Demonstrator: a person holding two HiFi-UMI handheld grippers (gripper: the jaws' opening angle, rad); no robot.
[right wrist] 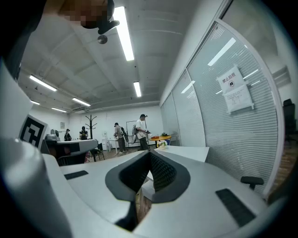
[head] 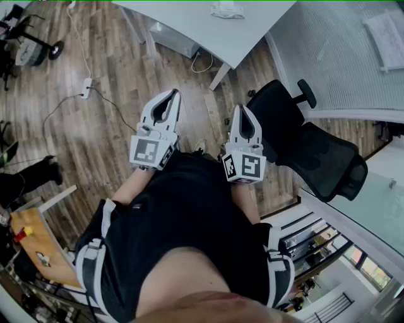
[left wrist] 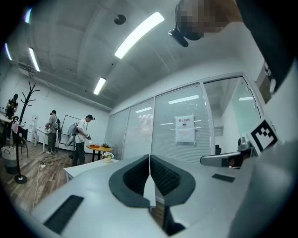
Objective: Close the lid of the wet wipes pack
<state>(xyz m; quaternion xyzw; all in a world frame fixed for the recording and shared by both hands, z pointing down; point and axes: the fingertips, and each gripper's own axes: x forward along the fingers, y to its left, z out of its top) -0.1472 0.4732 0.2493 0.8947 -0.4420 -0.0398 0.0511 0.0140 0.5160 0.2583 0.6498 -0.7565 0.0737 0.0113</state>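
No wet wipes pack shows for certain in any view; a small white packet-like thing (head: 227, 9) lies on the far white table (head: 208, 35), too small to identify. Both grippers are held close in front of the person's black-clad body, pointing level over the wooden floor. In the head view my left gripper (head: 172, 94) has its jaws together with nothing between them, and my right gripper (head: 242, 108) beside it is also shut and empty. The left gripper (left wrist: 149, 160) and right gripper (right wrist: 150, 155) views show the dark pads meeting, with the room beyond.
A black office chair (head: 315, 151) stands just right of the right gripper. A power strip (head: 86, 87) with its cable lies on the floor at left. A low wooden table (head: 31, 246) is at lower left. Several people (left wrist: 81, 135) stand far across the room beside glass partitions.
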